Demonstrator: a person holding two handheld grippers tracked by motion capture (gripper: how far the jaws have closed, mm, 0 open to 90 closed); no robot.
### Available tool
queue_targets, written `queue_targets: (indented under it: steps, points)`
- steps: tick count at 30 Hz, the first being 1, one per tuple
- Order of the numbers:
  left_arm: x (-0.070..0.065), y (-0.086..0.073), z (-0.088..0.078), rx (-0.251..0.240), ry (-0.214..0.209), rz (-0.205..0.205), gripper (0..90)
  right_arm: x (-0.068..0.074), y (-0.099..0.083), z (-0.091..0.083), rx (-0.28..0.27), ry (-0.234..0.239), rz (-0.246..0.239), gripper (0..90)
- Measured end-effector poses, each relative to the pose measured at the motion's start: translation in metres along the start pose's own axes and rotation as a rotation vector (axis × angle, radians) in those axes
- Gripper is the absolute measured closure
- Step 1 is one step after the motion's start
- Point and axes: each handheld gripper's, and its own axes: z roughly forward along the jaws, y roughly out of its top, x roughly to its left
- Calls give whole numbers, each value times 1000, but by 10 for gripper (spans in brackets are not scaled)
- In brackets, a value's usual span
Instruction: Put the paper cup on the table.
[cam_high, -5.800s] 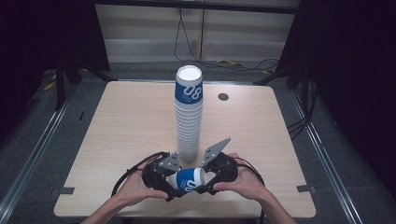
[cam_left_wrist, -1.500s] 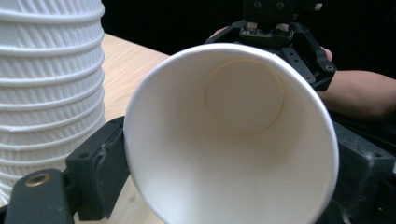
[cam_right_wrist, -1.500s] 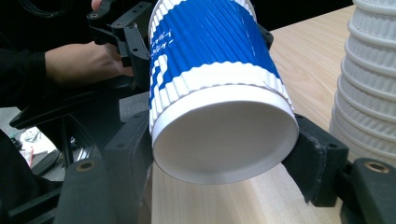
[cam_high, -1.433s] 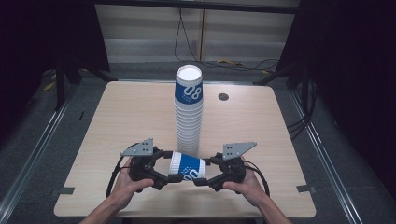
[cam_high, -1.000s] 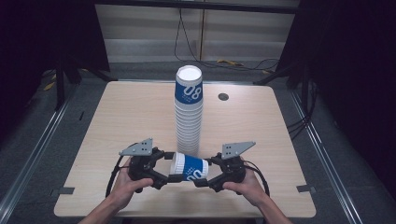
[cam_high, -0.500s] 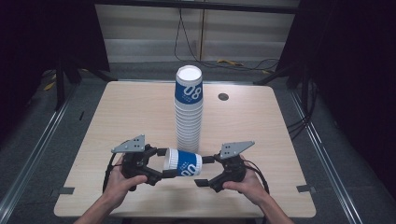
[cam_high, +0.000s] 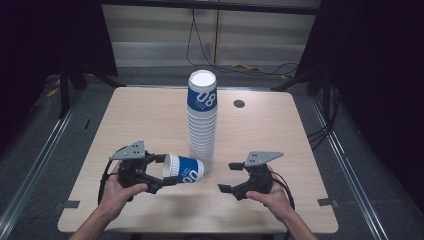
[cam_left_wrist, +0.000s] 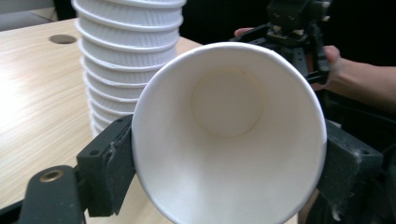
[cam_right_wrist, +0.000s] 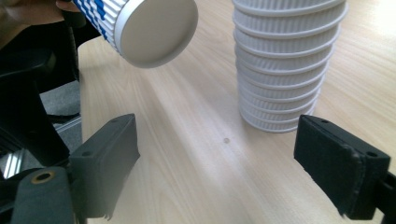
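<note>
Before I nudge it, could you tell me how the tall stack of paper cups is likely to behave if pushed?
The stack of paper cups is tall on a narrow base, so a push near the top would probably tip it. It looks like thin ribbed paper, so likely light; a low push might slide it across the smooth wooden table. The cups seem only loosely nested, so they could separate.

Right tool (cam_high: 226, 176): jaws just opened wide, released from base of the blue-and-white ribbed paper cup (cam_high: 183, 169), nothing between them now. Cup now carried by left tool (cam_high: 159, 172) alone, shifted leftward, clear of right tool.
</note>
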Motion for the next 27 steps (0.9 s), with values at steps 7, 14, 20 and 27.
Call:
queue_targets:
  steps: [7, 14, 20, 27]
  points:
    - [7, 2, -6, 82, 59, -21, 171, -6, -2, -3, -32, -74, -1, 145]
    - [21, 6, -22, 122, 183, -17, 171, -11, -7, -10, -52, -199, 43, 146]
    - [31, 11, -29, 179, 260, -12, 170, -10, -8, -8, -41, -204, 51, 153]
    - [46, 10, -41, 260, 377, -16, 171, -4, -6, -10, -34, -210, 35, 167]
